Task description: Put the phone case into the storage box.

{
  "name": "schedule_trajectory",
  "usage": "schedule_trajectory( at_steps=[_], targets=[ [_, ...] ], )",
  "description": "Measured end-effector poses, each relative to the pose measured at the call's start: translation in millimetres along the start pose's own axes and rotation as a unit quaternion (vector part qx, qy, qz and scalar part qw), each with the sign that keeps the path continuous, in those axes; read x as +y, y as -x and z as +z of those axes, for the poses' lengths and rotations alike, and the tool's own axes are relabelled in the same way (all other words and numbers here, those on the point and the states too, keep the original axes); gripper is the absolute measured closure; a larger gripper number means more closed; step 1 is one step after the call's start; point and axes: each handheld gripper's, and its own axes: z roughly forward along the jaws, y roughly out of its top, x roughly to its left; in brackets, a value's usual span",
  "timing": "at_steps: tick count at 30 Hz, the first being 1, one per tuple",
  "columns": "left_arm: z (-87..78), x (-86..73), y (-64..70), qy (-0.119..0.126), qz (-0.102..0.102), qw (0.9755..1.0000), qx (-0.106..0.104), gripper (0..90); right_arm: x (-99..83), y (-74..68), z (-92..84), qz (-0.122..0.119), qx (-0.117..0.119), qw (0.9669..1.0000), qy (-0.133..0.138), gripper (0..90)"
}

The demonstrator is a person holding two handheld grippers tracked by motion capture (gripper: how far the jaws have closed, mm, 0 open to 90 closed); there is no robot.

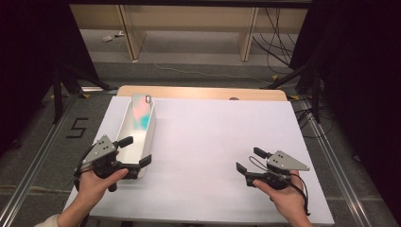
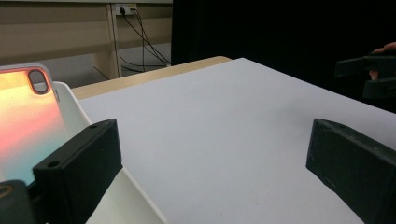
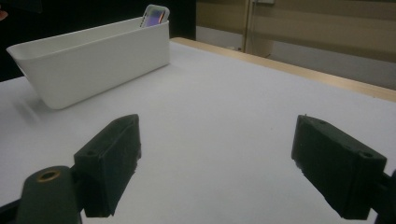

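Observation:
A white oblong bin stands on the left of the white table cover. A phone case with a pink-to-teal gradient leans inside its far end. My left gripper is open at the bin's near end, one jaw over the inside and the other outside its right wall. In the left gripper view the case and the bin wall lie beside the left jaw of the gripper. My right gripper is open over bare cover at the near right. The right gripper faces the bin and case with nothing between its jaws.
A strip of wooden tabletop shows past the cover's far edge. Beyond it lie cables and the legs of a wooden bench. A "5" mark is on the floor at the left. The right gripper appears far off in the left gripper view.

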Motion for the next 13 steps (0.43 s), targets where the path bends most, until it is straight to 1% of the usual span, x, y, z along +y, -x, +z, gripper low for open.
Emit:
schedule_trajectory(
  at_steps=[1, 2, 3, 4, 5, 6, 7, 9, 12, 13],
  targets=[
    [-0.2, -0.1, 0.4, 0.000, -0.005, 1.0000, 0.001, 2.6, 0.4, -0.4, -0.7, 0.003, 0.002, 1.0000, -0.002, 17.0],
    [-0.3, 0.3, 0.0, -0.001, -0.001, 1.0000, 0.000, 2.5, 0.4, -0.4, -0.7, 0.003, 0.001, 1.0000, -0.001, 17.0],
    [-0.6, 0.5, 0.1, 0.000, -0.001, 1.0000, 0.003, 2.5, -0.1, -0.3, 0.3, 0.000, -0.001, 1.0000, 0.006, 17.0],
    [-0.6, 0.7, -0.2, 0.000, 0.000, 1.0000, 0.002, 2.5, 0.2, 0.1, -0.6, 0.000, 0.000, 1.0000, 0.000, 17.0],
    [-0.6, 0.8, -0.8, 0.001, -0.001, 1.0000, -0.001, 2.5, 0.4, -0.1, -0.9, 0.004, 0.002, 1.0000, -0.001, 17.0],
    [-0.5, 0.7, -1.4, 0.001, 0.001, 1.0000, -0.001, 2.5, 0.3, 0.3, -0.8, 0.003, 0.002, 1.0000, -0.001, 17.0],
    [-0.4, 0.6, -1.8, 0.002, 0.002, 1.0000, -0.001, 2.4, -0.8, 0.6, 2.1, 0.000, 0.001, 0.9999, 0.015, 17.0],
    [0.4, 0.4, -2.8, 0.004, 0.000, 1.0000, -0.003, 2.3, -1.0, 0.9, 2.1, 0.000, 0.001, 0.9999, 0.014, 17.0],
    [0.0, 0.4, -3.9, 0.002, 0.005, 1.0000, -0.001, 2.3, -0.2, 1.5, 1.5, -0.001, 0.002, 1.0000, 0.010, 17.0],
    [0.4, 0.0, -4.6, 0.006, 0.002, 1.0000, -0.004, 2.3, -0.1, 1.4, 1.5, -0.002, 0.003, 0.9999, 0.010, 17.0]
  ],
)
